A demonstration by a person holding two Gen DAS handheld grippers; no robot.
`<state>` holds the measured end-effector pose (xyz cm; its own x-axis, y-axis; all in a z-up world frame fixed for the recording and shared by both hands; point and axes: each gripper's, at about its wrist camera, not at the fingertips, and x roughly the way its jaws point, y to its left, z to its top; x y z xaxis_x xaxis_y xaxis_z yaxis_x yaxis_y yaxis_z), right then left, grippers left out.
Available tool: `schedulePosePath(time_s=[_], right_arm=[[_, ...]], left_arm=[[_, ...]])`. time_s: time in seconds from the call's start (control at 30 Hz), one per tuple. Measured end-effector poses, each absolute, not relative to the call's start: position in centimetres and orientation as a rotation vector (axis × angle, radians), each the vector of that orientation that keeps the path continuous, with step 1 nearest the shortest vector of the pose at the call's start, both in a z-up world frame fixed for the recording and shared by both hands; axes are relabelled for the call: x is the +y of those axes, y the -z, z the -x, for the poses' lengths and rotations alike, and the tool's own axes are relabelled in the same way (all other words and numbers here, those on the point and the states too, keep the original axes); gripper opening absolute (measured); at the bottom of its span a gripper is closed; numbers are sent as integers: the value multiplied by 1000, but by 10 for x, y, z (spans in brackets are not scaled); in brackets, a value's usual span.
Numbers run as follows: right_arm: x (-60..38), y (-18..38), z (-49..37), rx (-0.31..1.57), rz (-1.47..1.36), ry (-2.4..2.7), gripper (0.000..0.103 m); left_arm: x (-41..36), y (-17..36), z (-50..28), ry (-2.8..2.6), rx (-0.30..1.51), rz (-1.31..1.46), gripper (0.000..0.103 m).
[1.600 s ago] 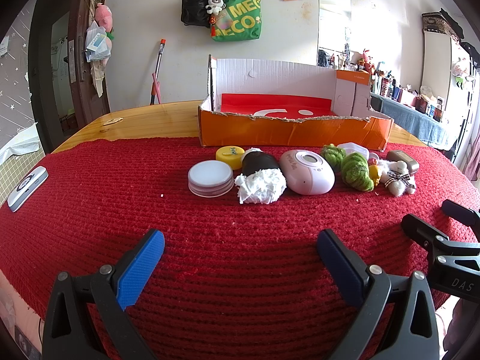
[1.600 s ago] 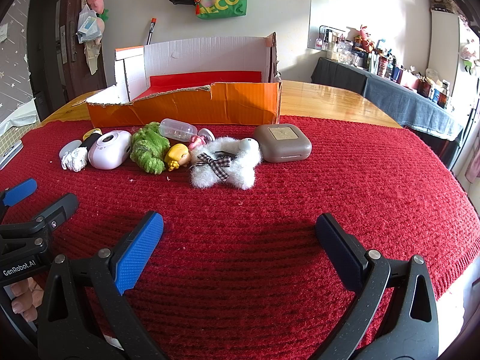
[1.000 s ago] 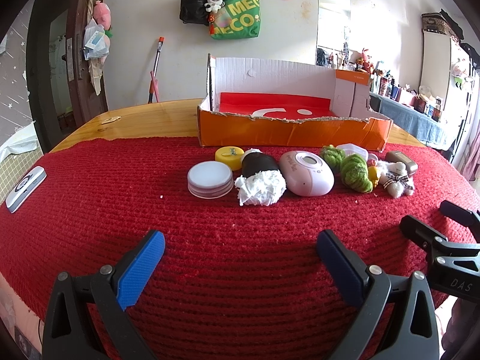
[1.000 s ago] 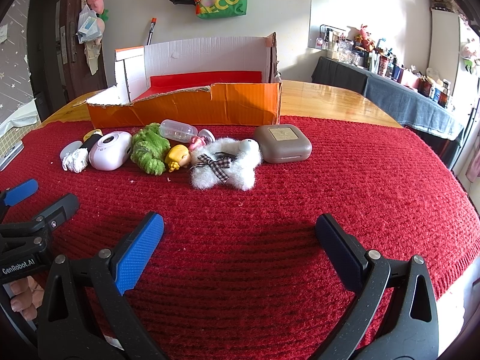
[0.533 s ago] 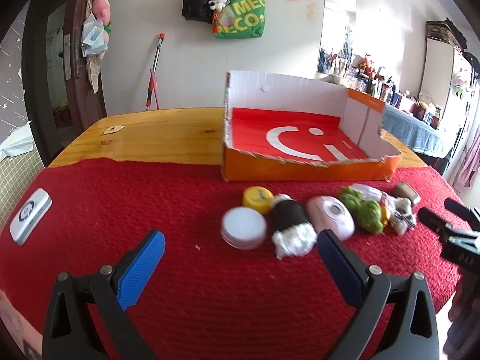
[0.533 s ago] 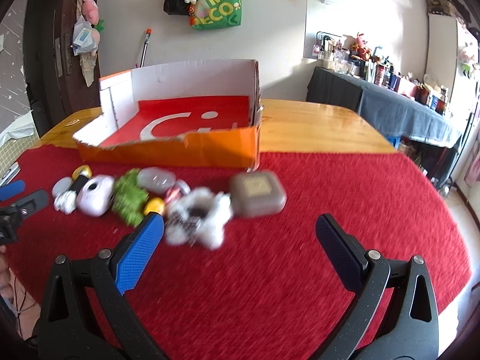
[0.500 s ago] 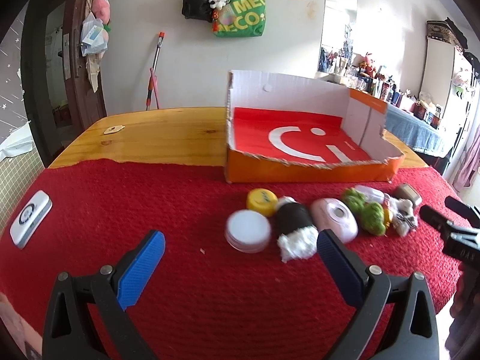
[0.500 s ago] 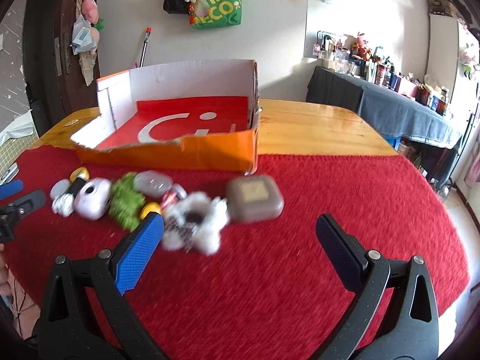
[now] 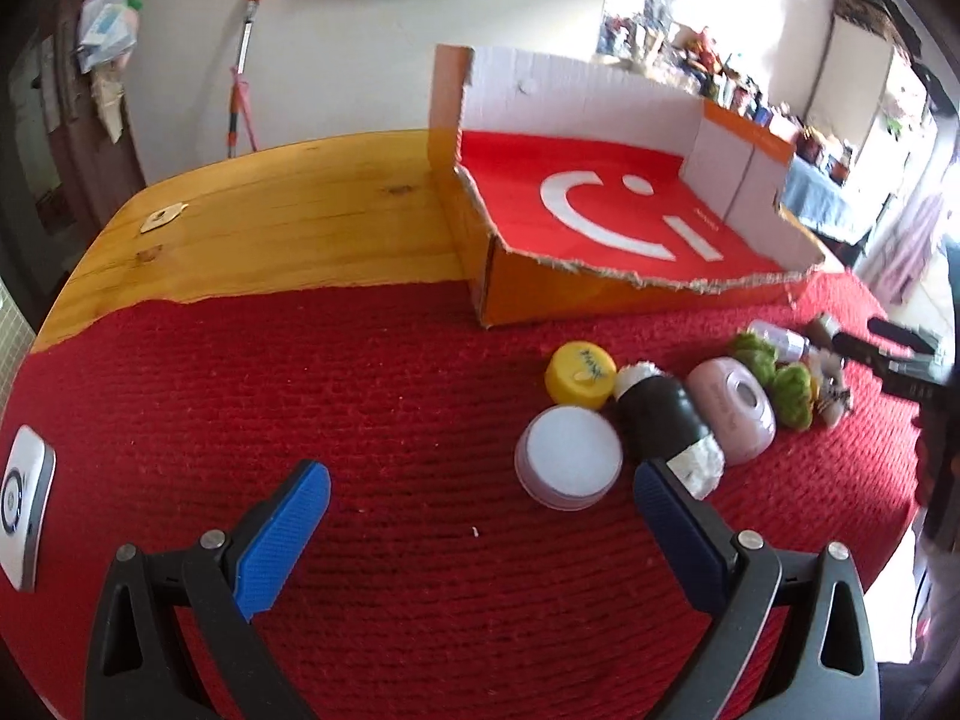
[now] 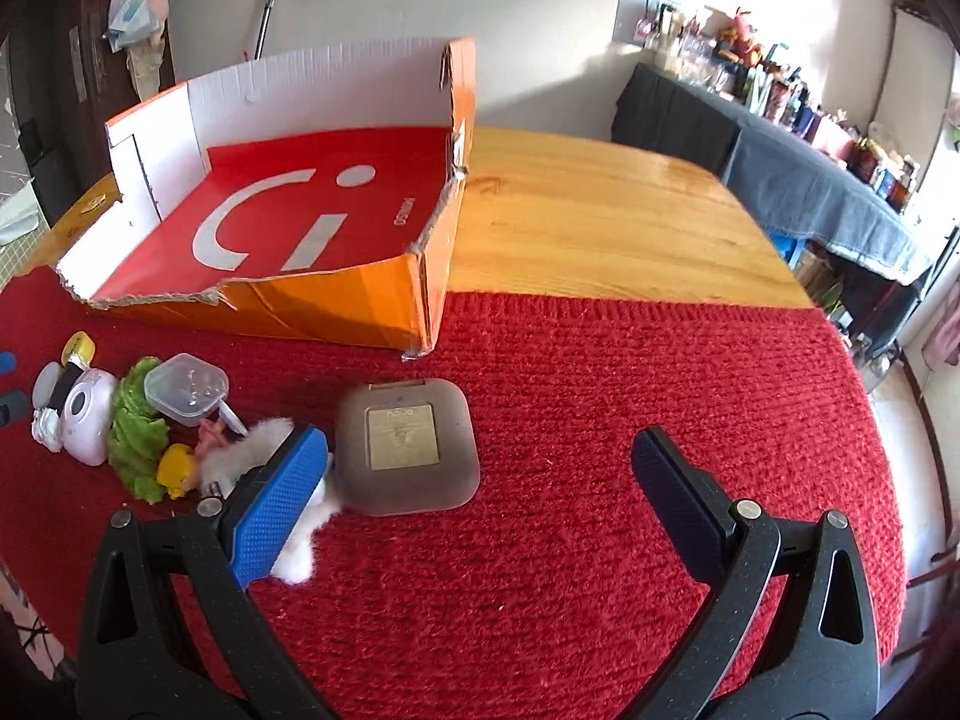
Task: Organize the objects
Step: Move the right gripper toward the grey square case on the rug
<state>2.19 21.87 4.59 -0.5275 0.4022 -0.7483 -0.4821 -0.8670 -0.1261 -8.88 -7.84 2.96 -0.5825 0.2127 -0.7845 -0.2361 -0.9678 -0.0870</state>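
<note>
Jaws spread wide and empty on both the left gripper (image 9: 480,528) and right gripper (image 10: 477,489), above a crosswise row of small objects: white jar (image 9: 568,466), taupe case (image 10: 407,445).

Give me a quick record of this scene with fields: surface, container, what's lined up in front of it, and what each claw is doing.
surface: red knitted cloth over a wooden table
container: orange cardboard box, nothing visible inside
items on cloth: white round jar, yellow cap, pink oval device, green plush, clear plastic tub, brown square case
left claw: open, holding nothing, white round jar just ahead
right claw: open, holding nothing, above brown square case
</note>
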Motion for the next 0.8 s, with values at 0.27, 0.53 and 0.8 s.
schedulePosePath(time_s=[0.27, 0.53, 0.8], right_arm=[[233, -40, -16, 233, 1221, -2384, 103], [241, -35, -16, 298, 1274, -2392, 103], [247, -37, -16, 259, 1302, -2382, 103]], left_arm=[[-64, -20, 97, -2565, 204, 1286, 102], [-59, -19, 105, -2544, 246, 1285, 100], [-57, -20, 105, -2527, 276, 1266, 97]])
